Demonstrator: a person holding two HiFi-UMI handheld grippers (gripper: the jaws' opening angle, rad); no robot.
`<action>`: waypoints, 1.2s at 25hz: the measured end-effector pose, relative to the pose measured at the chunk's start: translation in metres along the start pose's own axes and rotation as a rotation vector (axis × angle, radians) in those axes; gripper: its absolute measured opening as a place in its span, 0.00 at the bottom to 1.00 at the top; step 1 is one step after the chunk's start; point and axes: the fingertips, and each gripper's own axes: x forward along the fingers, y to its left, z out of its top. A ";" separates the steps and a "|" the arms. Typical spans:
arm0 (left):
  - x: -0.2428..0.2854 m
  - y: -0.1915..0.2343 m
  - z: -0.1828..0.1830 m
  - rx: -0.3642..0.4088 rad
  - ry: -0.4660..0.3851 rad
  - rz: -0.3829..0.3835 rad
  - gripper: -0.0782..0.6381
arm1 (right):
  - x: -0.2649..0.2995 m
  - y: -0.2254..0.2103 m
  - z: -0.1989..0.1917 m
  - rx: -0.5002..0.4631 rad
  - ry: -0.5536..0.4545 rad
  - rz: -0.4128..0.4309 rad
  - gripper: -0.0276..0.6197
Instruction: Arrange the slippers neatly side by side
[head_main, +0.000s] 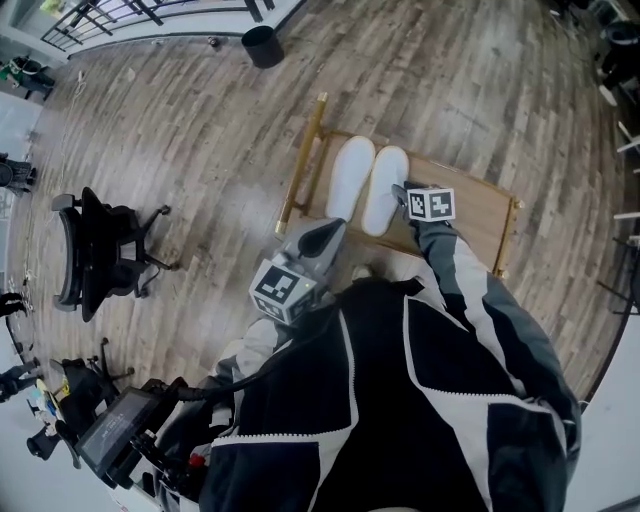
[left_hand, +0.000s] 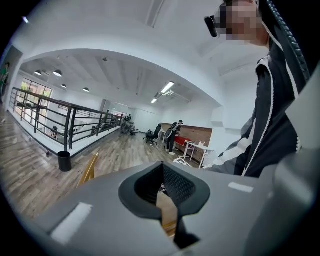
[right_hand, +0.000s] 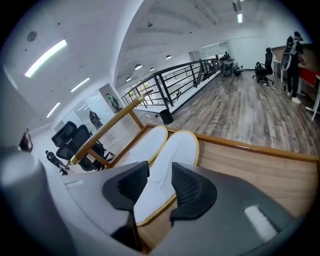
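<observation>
In the head view, the two white slippers (head_main: 367, 185) lie on a low wooden rack (head_main: 470, 215), touching along their sides, toes the same way and heels roughly level. The arranging looks essentially done, with at most a small nudge left. The right gripper (head_main: 400, 190) hovers at the heel of the right-hand slipper, while the left gripper (head_main: 328, 234) hangs back near the person's body, apart from the rack. In the left gripper view, the left gripper (left_hand: 163, 176) has its jaws pressed together with nothing between them. In the right gripper view, the right gripper (right_hand: 160, 182) has its jaws spread wide above the nearer of the slippers (right_hand: 167, 160). Its pads are clear of it, gripping nothing.
</observation>
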 end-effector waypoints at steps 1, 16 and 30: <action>0.005 -0.002 0.003 -0.004 -0.004 -0.015 0.14 | -0.010 0.001 0.004 0.010 -0.022 0.015 0.27; 0.042 -0.046 0.025 0.032 -0.028 -0.190 0.13 | -0.231 0.080 0.058 -0.265 -0.522 0.053 0.05; 0.058 -0.061 0.024 0.068 0.000 -0.250 0.13 | -0.262 0.115 0.050 -0.346 -0.591 0.081 0.04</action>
